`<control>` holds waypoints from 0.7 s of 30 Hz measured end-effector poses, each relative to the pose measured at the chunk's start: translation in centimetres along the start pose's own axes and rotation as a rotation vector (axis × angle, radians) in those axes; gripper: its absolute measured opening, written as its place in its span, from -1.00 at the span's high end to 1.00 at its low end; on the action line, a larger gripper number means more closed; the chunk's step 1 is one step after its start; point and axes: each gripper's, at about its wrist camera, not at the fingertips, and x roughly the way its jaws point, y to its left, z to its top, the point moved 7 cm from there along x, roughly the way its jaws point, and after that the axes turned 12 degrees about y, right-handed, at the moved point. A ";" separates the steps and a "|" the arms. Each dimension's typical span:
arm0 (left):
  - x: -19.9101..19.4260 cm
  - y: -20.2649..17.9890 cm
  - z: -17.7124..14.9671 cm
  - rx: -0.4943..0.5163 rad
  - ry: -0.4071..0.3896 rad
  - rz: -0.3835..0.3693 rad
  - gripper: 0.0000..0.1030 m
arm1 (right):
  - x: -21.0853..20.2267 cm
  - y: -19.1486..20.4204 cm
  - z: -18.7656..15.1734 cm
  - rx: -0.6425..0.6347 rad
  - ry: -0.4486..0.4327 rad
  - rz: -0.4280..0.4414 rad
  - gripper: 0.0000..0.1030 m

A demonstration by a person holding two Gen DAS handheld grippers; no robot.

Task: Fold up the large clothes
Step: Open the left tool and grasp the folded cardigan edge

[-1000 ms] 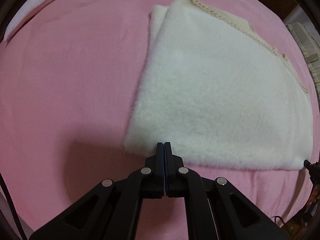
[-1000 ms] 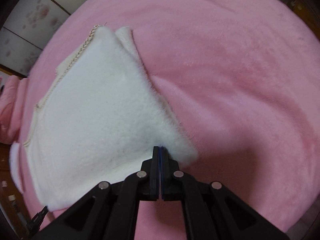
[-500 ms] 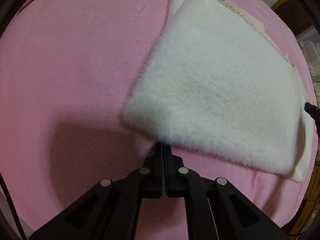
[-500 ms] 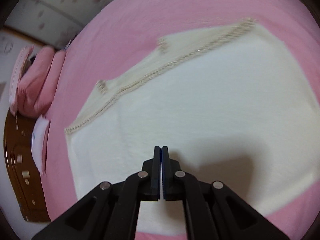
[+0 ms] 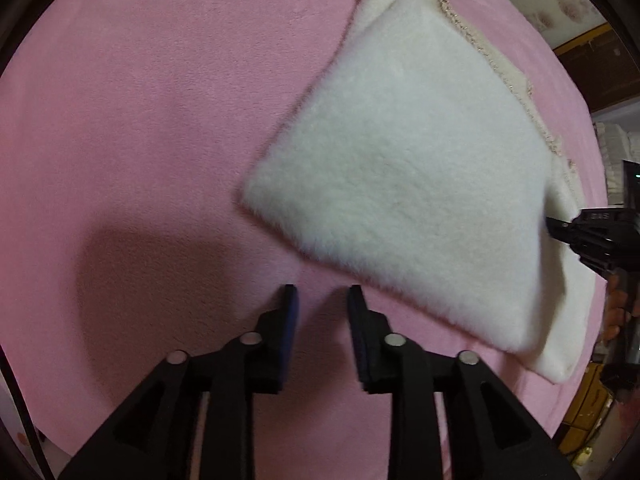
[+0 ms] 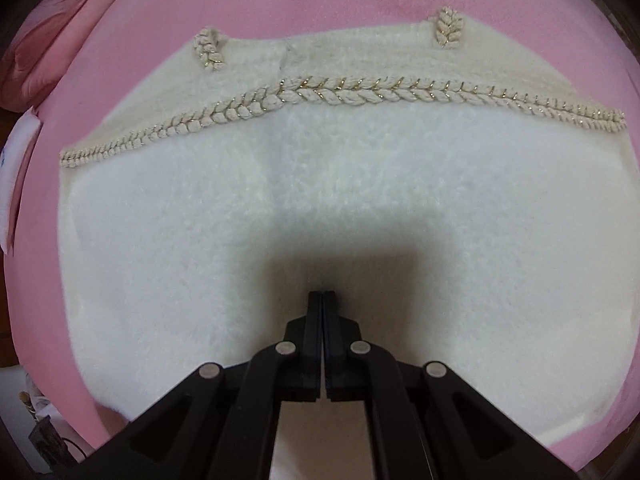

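Observation:
A white fluffy garment (image 5: 420, 184) lies folded on the pink bed cover (image 5: 140, 120), its braided cream trim (image 6: 320, 96) along the far edge. In the left wrist view my left gripper (image 5: 322, 292) hovers just short of the garment's near edge. Its jaws are opening and only pink cover shows between them. My right gripper (image 6: 322, 293) points down at the middle of the garment (image 6: 200, 240), shut, with nothing visibly pinched. The left wrist view shows the right gripper (image 5: 554, 225) at the garment's right edge, with a person's hand (image 5: 614, 312) behind it.
Pink pillows (image 6: 52, 28) are stacked at the upper left in the right wrist view, with a white sheet (image 6: 18, 168) below them. Dark wooden furniture (image 5: 600, 68) stands beyond the bed on the right. Bare pink cover spreads to the left of the garment.
My left gripper has gone from shut at the garment's near edge to parted, a little back from it. My right gripper swung from the garment's corner to over its middle, staying shut.

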 end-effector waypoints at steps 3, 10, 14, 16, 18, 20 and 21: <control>-0.2 -0.6 -0.4 0.009 -0.002 -0.052 0.09 | 0.5 0.5 0.5 -0.037 0.001 -0.058 1.00; -0.7 -1.9 0.6 -0.011 -0.033 -0.158 -0.13 | 0.7 0.1 0.4 -0.012 -0.016 -0.058 1.00; -1.5 -3.1 2.4 -0.038 -0.086 -0.235 -0.25 | 0.1 0.3 0.8 -0.037 -0.025 -0.095 1.00; -0.6 -2.7 2.8 -0.075 -0.079 -0.248 -0.25 | 0.2 0.3 0.8 -0.034 -0.029 -0.095 1.00; -0.1 -2.7 3.3 -0.104 -0.109 -0.267 -0.25 | 0.0 0.2 0.5 -0.032 -0.031 -0.087 1.00; 0.1 -2.5 4.1 -0.122 -0.144 -0.279 -0.25 | -0.1 0.3 0.3 -0.037 -0.040 -0.088 1.00; 0.4 -2.6 4.5 -0.127 -0.158 -0.289 -0.25 | -0.1 0.4 0.2 -0.043 -0.045 -0.095 1.00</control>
